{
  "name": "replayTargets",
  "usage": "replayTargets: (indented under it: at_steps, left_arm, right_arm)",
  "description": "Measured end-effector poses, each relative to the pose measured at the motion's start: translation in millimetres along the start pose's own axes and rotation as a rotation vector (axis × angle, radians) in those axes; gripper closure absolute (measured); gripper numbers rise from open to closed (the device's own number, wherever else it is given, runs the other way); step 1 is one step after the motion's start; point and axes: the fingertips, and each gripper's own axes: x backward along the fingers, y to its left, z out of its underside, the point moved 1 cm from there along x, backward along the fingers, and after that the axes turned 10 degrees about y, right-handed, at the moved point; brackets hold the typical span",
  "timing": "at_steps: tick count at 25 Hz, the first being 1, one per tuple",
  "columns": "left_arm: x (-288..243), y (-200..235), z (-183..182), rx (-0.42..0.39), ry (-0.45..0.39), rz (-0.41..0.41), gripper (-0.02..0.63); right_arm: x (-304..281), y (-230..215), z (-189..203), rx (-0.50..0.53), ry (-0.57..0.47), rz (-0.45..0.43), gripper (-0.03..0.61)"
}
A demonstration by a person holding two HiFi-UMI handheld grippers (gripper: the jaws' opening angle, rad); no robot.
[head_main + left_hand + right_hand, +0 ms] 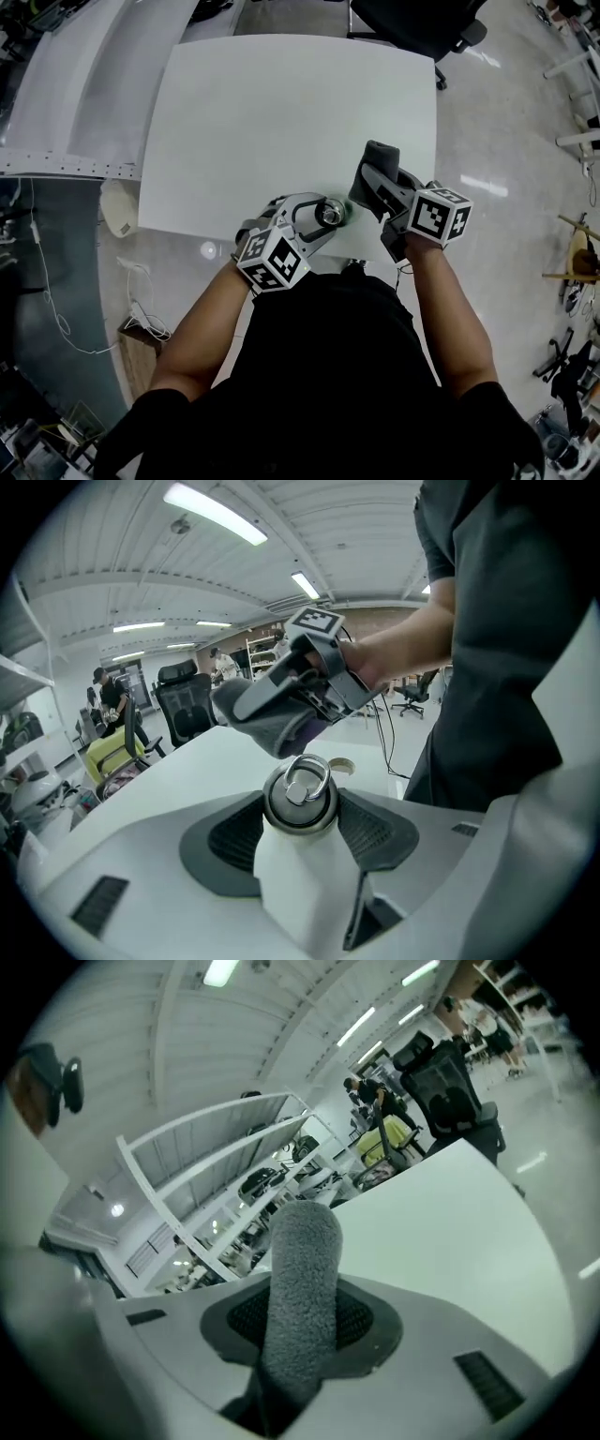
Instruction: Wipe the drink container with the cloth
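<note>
As the left tongs (300, 822) clamp the drink container (300, 864) and the right tongs (300, 1321) pinch the grey cloth (302, 1279) just beyond its cap, above the worktop (281, 112), contact is unclear and wiping looks barely started.

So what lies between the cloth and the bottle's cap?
Nothing in the left gripper view: the cloth hangs close by the bottle's cap, no object between.

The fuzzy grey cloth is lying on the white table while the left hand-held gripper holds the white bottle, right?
No. The fuzzy grey cloth isn't lying on the white table; the right hand-held gripper is clamping it, as the right gripper view shows. The left hand-held gripper does hold the white metal-lidded bottle.
</note>
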Motion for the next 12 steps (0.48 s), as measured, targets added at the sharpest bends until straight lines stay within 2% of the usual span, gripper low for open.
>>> replayTargets:
  at_steps: [3,5,12]
  left_arm:
    - [0,-3,-2,-0.029,0.002,-0.01,0.359]
    - [-1,-3,-3,-0.037,0.0,-0.013,0.359]
    - [-1,-7,-5,-0.09,0.006,-0.026,0.359]
  right_arm:
    - [-11,33,-6,-0.056,0.011,-0.141,0.468]
    - [-21,45,-5,-0.048,0.036,-0.174,0.468]
    - [-62,39,18,0.039,0.174,-0.096,0.468]
